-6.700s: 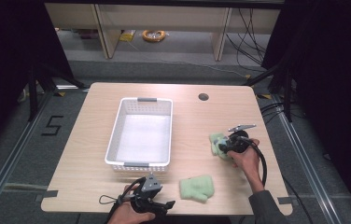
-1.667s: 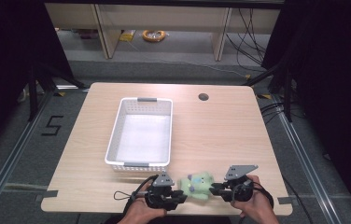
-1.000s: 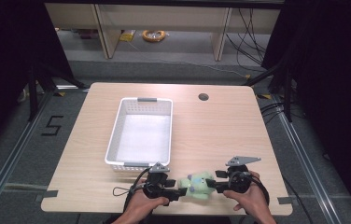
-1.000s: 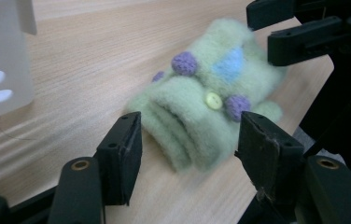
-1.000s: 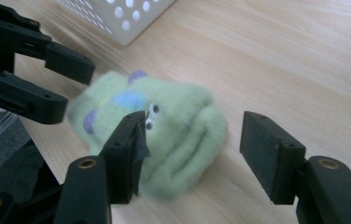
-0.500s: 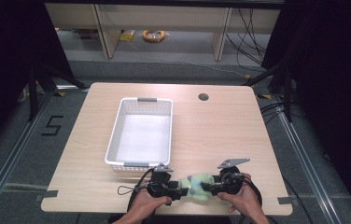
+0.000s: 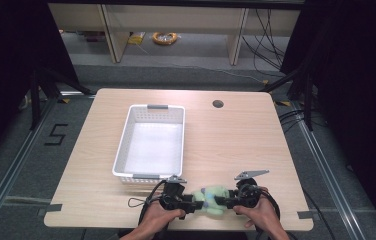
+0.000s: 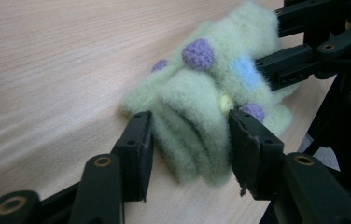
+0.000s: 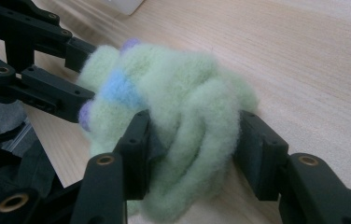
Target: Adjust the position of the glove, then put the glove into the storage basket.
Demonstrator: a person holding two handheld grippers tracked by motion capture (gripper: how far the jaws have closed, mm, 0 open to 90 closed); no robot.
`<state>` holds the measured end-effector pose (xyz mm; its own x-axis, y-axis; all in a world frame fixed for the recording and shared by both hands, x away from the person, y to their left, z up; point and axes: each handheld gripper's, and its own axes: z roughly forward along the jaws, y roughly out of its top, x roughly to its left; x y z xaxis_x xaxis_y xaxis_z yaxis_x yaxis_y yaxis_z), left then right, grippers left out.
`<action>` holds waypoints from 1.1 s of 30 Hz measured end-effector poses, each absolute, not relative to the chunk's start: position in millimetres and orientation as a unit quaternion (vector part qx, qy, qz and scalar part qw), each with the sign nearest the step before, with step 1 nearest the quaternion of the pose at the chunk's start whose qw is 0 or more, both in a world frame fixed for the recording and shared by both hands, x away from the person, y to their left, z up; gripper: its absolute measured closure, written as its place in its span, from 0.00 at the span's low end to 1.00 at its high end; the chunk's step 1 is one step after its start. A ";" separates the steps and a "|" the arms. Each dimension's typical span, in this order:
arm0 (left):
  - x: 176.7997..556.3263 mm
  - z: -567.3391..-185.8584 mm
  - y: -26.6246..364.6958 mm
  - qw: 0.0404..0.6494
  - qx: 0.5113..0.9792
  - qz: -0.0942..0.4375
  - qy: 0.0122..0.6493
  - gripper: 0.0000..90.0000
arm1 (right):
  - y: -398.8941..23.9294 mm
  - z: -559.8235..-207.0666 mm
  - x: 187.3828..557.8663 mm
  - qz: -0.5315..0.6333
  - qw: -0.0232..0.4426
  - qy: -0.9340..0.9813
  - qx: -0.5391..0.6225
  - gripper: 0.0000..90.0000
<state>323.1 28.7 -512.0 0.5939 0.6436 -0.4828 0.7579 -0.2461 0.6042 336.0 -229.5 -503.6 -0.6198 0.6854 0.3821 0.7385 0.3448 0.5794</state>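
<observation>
A fuzzy light-green sock bundle (image 7: 212, 198) with purple and blue dots lies near the table's front edge. My left gripper (image 7: 195, 203) comes at it from the left and my right gripper (image 7: 227, 201) from the right, facing each other. In the left gripper view the bundle (image 8: 197, 116) sits between my left gripper's (image 8: 194, 156) jaws, both pads touching the fluff. In the right gripper view the bundle (image 9: 183, 121) bulges between my right gripper's (image 9: 192, 149) pads. Both pairs of jaws have just been closing on the bundle.
A white slotted basket (image 7: 124, 145) stands empty left of the table's centre, just behind my left hand. A round cable hole (image 7: 218, 104) is at the back right. Bare wood spreads to the right and back. The front edge runs right under the hands.
Earlier the right gripper held one green piece out at the right while another lay at the front. Both grippers have since met at the front edge and narrowed their jaws on the bundle.
</observation>
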 end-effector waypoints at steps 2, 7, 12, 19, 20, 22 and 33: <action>324.1 -513.6 29.2 0.430 0.786 -0.076 0.437 0.63 | -230.3 -504.6 336.7 -0.379 0.048 -0.818 -0.430 0.61; 323.6 -513.0 29.2 0.433 0.785 -0.071 0.437 0.72 | -231.9 -505.9 337.0 -0.387 0.052 -0.815 -0.429 0.68; 323.5 -512.2 30.2 0.442 0.788 -0.069 0.423 0.78 | -231.4 -504.4 333.6 -0.393 0.061 -0.810 -0.431 0.74; 323.5 -511.3 32.7 0.447 0.784 -0.074 0.424 0.80 | -233.0 -503.6 331.4 -0.410 0.051 -0.808 -0.420 0.77; 323.4 -510.9 33.0 0.449 0.784 -0.074 0.423 0.80 | -232.9 -503.3 331.2 -0.409 0.045 -0.809 -0.420 0.78; 322.6 -509.4 34.2 0.444 0.787 -0.070 0.423 0.81 | -232.4 -501.8 329.8 -0.415 0.051 -0.807 -0.417 0.79; 314.2 -498.8 46.2 0.456 0.792 -0.057 0.403 0.81 | -222.6 -494.6 325.0 -0.429 0.053 -0.807 -0.402 0.80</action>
<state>314.2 46.2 -498.8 0.6686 0.5866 -0.4571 0.6898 -0.2595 0.6759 325.0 -222.6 -494.6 -0.6707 0.6038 0.4309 0.6952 0.3091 0.6490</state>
